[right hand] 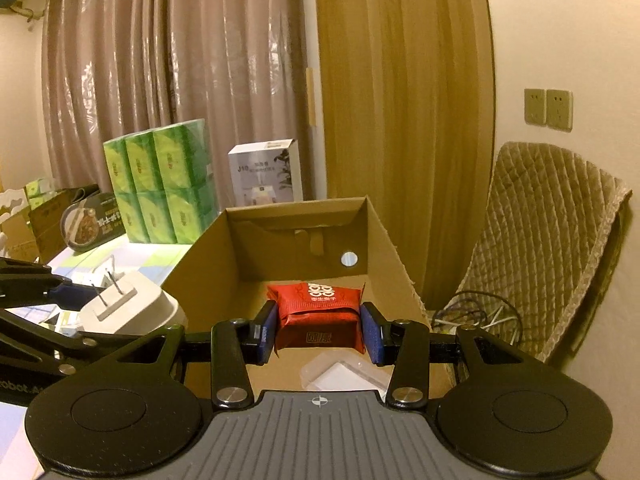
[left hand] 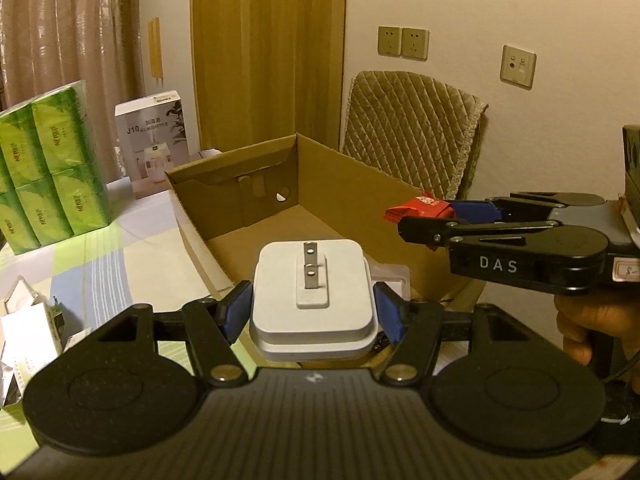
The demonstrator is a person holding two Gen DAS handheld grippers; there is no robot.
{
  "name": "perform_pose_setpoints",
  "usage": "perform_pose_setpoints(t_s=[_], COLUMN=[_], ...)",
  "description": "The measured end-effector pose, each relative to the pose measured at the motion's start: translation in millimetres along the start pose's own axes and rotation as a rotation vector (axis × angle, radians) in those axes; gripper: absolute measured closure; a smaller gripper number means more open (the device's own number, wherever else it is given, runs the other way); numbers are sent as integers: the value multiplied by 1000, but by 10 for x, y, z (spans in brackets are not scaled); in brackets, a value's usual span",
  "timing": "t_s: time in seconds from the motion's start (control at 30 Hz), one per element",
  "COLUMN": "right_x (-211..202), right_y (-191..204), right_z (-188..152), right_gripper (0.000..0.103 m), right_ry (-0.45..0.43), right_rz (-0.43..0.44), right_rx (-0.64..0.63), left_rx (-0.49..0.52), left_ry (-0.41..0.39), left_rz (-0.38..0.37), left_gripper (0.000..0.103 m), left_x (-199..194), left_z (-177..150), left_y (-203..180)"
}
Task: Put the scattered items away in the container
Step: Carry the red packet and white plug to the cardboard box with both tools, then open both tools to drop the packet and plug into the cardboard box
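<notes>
My left gripper (left hand: 312,312) is shut on a white plug adapter (left hand: 314,292), prongs facing up, held at the near left corner of the open cardboard box (left hand: 236,184). My right gripper (right hand: 320,330) is shut on a red tissue packet (right hand: 320,312) and hangs over the box (right hand: 208,276) interior. In the left wrist view the right gripper (left hand: 424,220) reaches in from the right with the red packet (left hand: 420,210) above the box's right wall. The adapter (right hand: 128,304) shows at left in the right wrist view. A clear plastic packet (right hand: 344,372) lies on the box floor.
A green tissue multipack (left hand: 48,168) and a white humidifier box (left hand: 150,144) stand on the table behind the box. Small cartons (left hand: 28,332) lie at the near left. A padded chair (left hand: 412,136) stands to the right by the wall, with cables (right hand: 476,316) on its seat.
</notes>
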State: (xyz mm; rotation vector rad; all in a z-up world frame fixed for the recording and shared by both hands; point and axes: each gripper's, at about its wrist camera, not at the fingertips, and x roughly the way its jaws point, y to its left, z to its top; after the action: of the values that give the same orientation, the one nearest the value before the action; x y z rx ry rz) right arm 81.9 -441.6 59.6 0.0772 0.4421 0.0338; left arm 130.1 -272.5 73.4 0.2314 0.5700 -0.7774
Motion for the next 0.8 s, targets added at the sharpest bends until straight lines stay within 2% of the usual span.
perform_pose_setpoints(t_s=[0.3,0.4,0.73,0.8], right_x=[13,14,26,27], right_y=[-8,-12,34,52], right_z=[-1,-6,-26,-24], right_gripper=[62,62,62,56], right_ry=[3,5,13,10], right_rz=[0,0,30,54], right_rx=[7,10,2,-1], left_rx=[0,-8,-29,-35], left_ry=[10,8,-9,-7], left_rz=[-17,-13,21,26], left_gripper=[43,35,33,33], left_x=[73,60,-162,-190], left_z=[-5,-18,-111,-134], left_y=[-15,-11,101,125])
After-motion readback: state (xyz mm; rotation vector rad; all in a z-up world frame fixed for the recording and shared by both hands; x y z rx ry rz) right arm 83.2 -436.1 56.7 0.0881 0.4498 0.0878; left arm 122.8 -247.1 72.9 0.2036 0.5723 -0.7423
